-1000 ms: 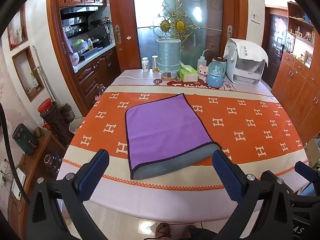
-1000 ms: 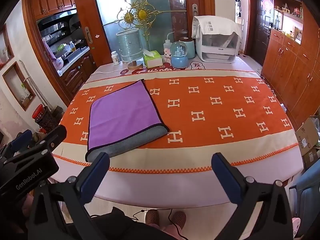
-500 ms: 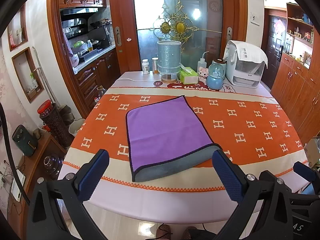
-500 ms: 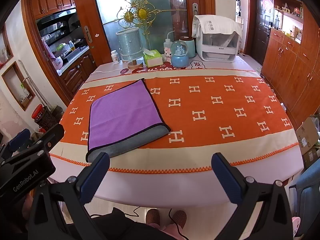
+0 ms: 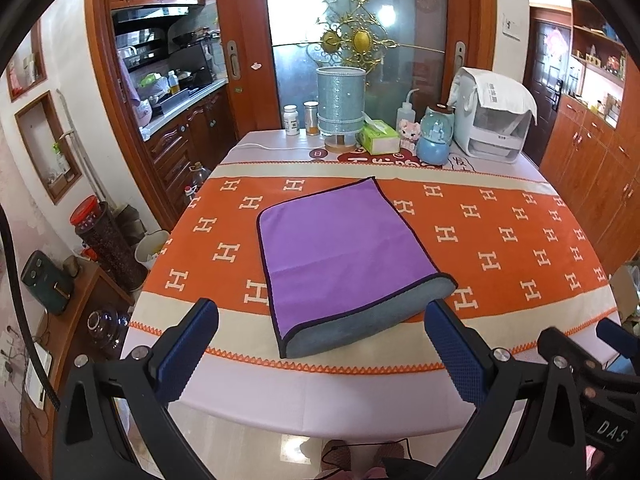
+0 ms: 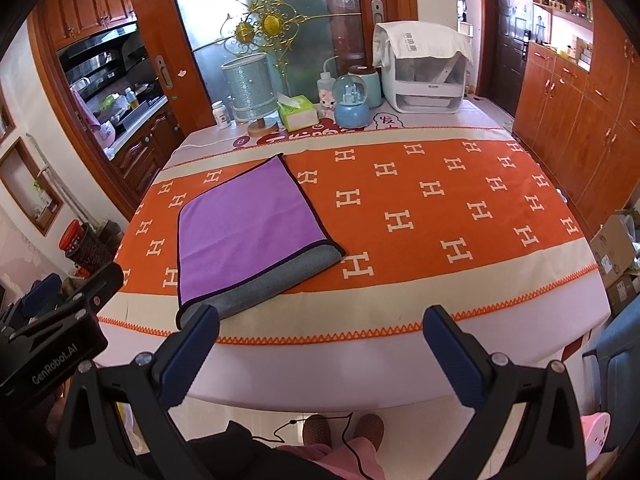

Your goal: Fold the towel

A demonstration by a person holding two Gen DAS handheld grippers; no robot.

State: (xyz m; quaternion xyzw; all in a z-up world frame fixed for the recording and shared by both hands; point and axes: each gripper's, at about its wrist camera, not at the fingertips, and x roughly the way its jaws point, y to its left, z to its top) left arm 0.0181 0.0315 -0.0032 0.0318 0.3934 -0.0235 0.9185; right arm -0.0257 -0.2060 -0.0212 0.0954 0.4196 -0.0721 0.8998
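Note:
A purple towel [image 5: 340, 252] with a dark trim lies folded flat on the orange patterned tablecloth [image 5: 500, 248], its grey underside showing at the near edge. It also shows in the right wrist view [image 6: 244, 224], left of centre. My left gripper [image 5: 322, 354] is open and empty, held off the table's near edge in front of the towel. My right gripper [image 6: 320, 354] is open and empty, off the near edge to the right of the towel. The left gripper's body [image 6: 52, 340] shows at the lower left of the right wrist view.
At the table's far end stand a teal cylinder lamp [image 5: 341, 100], pill bottles [image 5: 291, 120], a tissue box [image 5: 378, 140], a snow globe [image 5: 435, 136] and a white appliance [image 5: 492, 116]. Wooden cabinets [image 6: 568, 112] line the right wall. My feet [image 6: 342, 428] are below the table edge.
Both grippers have drawn back and up slightly from the table; the towel looks a little farther away. The towel itself has not moved.

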